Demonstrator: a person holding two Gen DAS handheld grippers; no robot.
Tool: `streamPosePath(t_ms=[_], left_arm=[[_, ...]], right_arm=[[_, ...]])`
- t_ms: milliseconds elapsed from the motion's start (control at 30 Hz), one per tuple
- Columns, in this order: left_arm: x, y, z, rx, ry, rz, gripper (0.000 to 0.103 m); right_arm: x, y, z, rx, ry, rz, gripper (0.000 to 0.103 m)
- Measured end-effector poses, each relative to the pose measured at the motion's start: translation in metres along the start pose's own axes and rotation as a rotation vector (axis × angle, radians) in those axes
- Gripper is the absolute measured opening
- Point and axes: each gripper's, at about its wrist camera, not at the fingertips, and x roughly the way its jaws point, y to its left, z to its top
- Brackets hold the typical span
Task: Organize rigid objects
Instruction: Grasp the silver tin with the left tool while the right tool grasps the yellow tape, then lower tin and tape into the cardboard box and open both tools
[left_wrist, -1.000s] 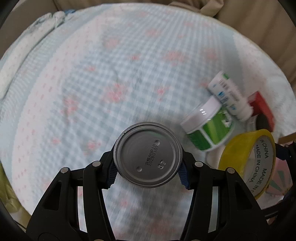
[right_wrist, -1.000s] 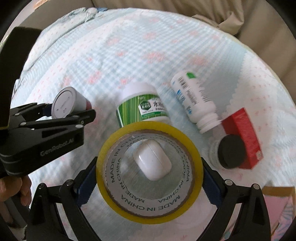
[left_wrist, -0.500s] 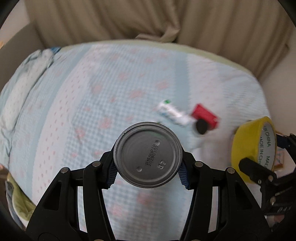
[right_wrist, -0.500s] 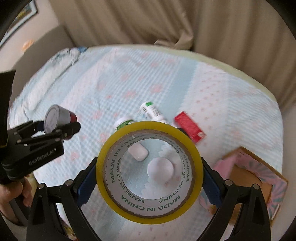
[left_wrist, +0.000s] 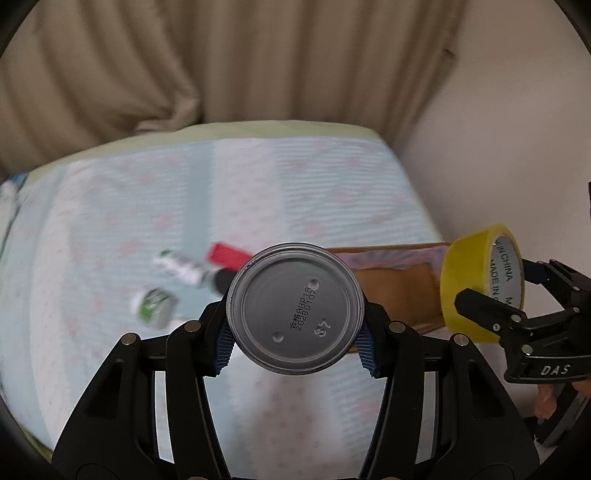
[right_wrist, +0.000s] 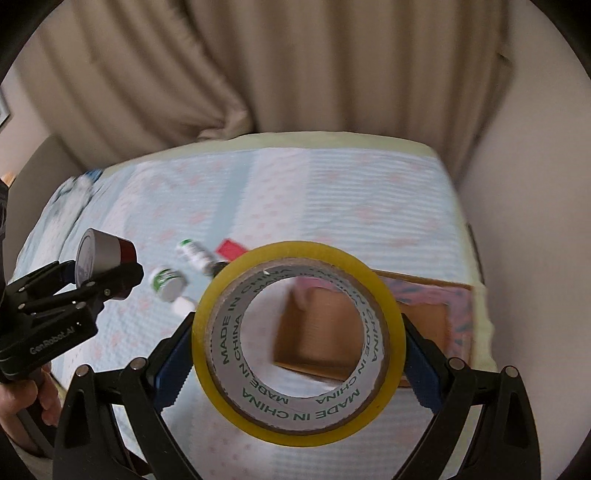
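Left gripper (left_wrist: 294, 341): clamped on tin can (left_wrist: 294, 310). Right gripper (right_wrist: 297, 356): clamped on tape roll (right_wrist: 297, 343). Open cardboard box (right_wrist: 424, 325) ahead-right; we lower both inside squarely before releasing.

Both handheld tools are matte black plastic with angular, open-framed arms. On the left gripper (left_wrist: 295, 347) round silver screw heads sit at the arm joints, and ribbed blue pads (left_wrist: 222, 349) line the inner faces of the jaws. The right gripper (right_wrist: 299, 354) has the same silver screws and blue ridged pads (right_wrist: 421, 363). White lettering reads "GenRobot.AI" on the side of the left tool and "DAS" on the side of the right one. Bare skin of the left hand (right_wrist: 22, 402) shows, fingers pinkish.
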Motion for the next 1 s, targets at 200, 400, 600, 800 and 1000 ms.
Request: streamPosePath(t_ms=[200, 400, 600, 800, 1000], left_arm=[[0.040, -0.079, 0.014, 0.093, 0.062, -0.079, 0.050], [0.097, -0.129, 0.013, 0.164, 0.164, -0.085, 0.050], [0.167, -0.156, 0.008, 0.242, 0.284, -0.032, 0.050], [0.234, -0.157, -0.003, 0.288, 0.381, 0.013, 0.050], [0.293, -0.144, -0.022, 0.249, 0.465, 0.033, 0.050]], right_arm=[[-0.002, -0.082, -0.005, 0.087, 0.026, -0.069, 0.097], [0.034, -0.140, -0.014, 0.091, 0.092, -0.101, 0.097], [0.089, -0.153, -0.025, -0.072, 0.176, -0.130, 0.097], [0.150, -0.155, -0.041, -0.199, 0.257, -0.090, 0.097], [0.195, -0.155, -0.051, -0.259, 0.315, -0.056, 0.097]])
